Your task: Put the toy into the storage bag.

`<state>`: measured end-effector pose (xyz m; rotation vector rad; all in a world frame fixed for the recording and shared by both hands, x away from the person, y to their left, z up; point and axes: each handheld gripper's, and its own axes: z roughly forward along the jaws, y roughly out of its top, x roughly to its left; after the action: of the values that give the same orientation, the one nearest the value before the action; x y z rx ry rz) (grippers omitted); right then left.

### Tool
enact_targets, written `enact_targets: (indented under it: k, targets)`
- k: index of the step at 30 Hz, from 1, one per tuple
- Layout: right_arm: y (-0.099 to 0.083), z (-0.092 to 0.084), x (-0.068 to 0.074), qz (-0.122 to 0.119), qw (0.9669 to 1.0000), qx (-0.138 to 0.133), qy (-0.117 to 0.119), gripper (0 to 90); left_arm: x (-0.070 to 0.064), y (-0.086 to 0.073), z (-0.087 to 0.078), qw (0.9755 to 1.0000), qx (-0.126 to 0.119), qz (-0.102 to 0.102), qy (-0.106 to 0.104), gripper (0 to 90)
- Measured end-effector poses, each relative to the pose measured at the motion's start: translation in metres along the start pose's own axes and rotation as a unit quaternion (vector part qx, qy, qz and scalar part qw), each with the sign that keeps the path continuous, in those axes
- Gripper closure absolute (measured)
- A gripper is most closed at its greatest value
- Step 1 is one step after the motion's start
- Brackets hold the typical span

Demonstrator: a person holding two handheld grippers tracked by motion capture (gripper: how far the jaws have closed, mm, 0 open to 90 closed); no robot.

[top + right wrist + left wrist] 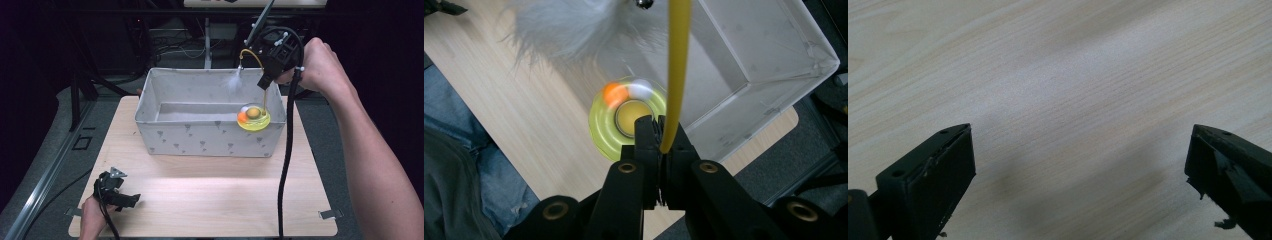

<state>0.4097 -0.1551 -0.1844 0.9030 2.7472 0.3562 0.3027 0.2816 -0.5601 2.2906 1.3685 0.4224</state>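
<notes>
Right gripper point(266, 82), upper right of the high view, jaws pinching the yellow wand point(674, 75) of a cat toy; its yellow-green disc point(254, 119) hangs over the right end of the grey fabric bin point(200, 137). White feather tuft point(234, 80) dangles alongside. Left gripper point(131, 200), lower left on the wooden table point(210, 200), jaws spread, nothing between them.

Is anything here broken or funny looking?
Yes. The left gripper has a torn, ragged pad on one jaw. Also the yellow toy dangles by its wand from the right gripper, over the box.
</notes>
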Motion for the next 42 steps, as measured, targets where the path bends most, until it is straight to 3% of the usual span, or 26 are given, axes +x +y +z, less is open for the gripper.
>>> enact_targets:
  k: [16, 42]
  targets:
    - [0.009, 0.001, -0.025, 0.033, 0.9993, -0.009, -0.018, 88.2, 0.0, 0.0, 0.0, 1.0, 0.002, 0.002, -0.002, 0.0]
    - [0.015, 0.035, -0.065, 0.091, 0.9954, -0.012, -0.027, 88.2, -0.002, 0.001, 0.001, 1.0, 0.001, 0.005, -0.002, 0.0]
